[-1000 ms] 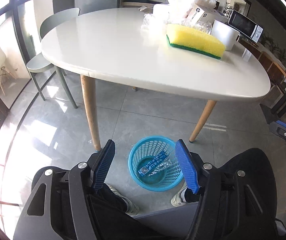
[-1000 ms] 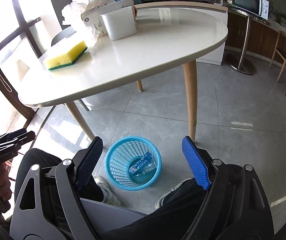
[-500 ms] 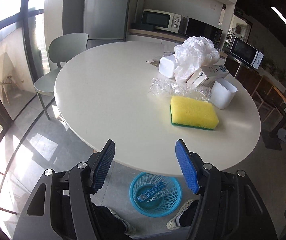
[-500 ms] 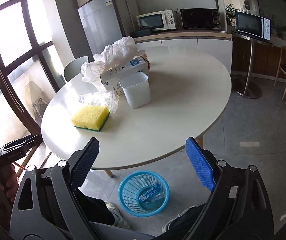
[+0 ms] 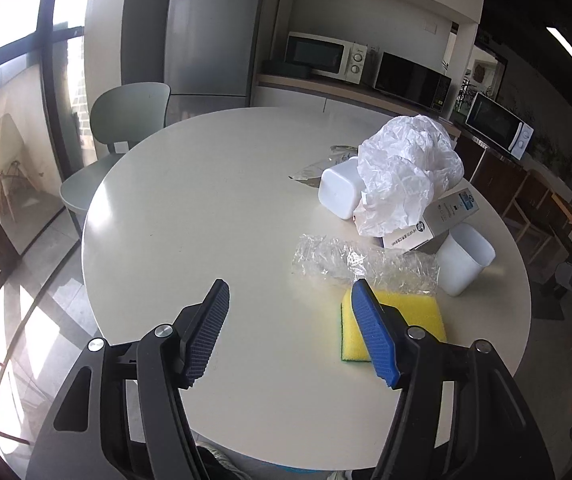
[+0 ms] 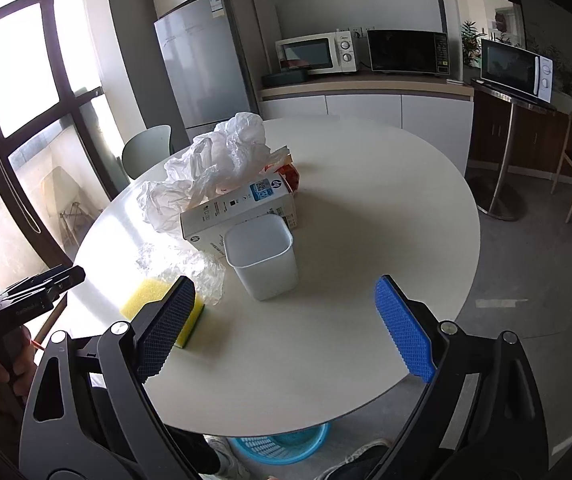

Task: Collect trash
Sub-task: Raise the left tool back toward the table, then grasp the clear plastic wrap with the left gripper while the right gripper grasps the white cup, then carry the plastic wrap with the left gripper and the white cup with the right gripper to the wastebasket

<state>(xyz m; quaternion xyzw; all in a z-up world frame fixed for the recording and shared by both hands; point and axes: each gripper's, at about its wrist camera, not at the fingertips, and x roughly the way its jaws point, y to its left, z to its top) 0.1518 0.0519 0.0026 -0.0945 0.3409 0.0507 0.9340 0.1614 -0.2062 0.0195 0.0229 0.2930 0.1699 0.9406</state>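
On the round white table (image 5: 213,208) lie a crumpled clear plastic wrapper (image 5: 362,266), a crumpled white plastic bag (image 5: 406,176), a white HP box (image 5: 434,220), two white cups (image 5: 464,258) (image 5: 338,188) and a yellow sponge (image 5: 406,312). My left gripper (image 5: 290,332) is open and empty above the table's near edge, left of the sponge. My right gripper (image 6: 286,320) is open and empty, just short of the white cup (image 6: 261,256); the wrapper (image 6: 189,264), sponge (image 6: 157,296), box (image 6: 241,208) and bag (image 6: 213,164) lie to its left. The blue basket (image 6: 281,444) peeks out under the table.
A grey chair (image 5: 125,128) stands at the table's far left by the window. A fridge (image 5: 209,32) and microwaves (image 5: 322,56) line the back counter. A red packet (image 6: 290,174) lies behind the box.
Both grippers have risen from floor level, where they looked down at the blue basket, to above the tabletop. Both stayed open and empty.
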